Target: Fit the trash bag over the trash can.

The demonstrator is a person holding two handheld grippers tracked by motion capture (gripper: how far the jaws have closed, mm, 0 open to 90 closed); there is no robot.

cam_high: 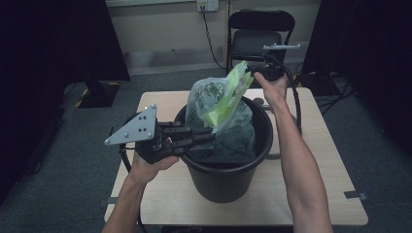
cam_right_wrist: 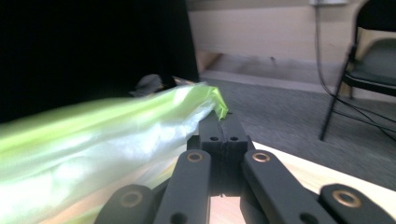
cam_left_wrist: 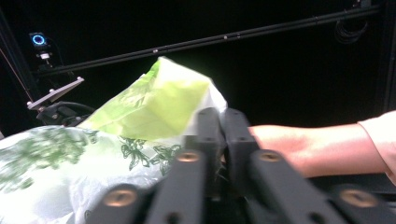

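Left gripper (cam_left_wrist: 223,140) fingers pinched on printed bag (cam_left_wrist: 93,158), green flap (cam_left_wrist: 154,105) raised, forearm (cam_left_wrist: 317,149) beyond

Grey carpet floor (cam_high: 73,160), black folding chair (cam_high: 260,36), beige wall (cam_high: 160,24), wall socket (cam_high: 208,5), dark curtains (cam_high: 48,39).

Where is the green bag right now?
In the high view the green bag stands in the black bin at mid-table, between the left gripper and the right gripper, which pinches its top edge.
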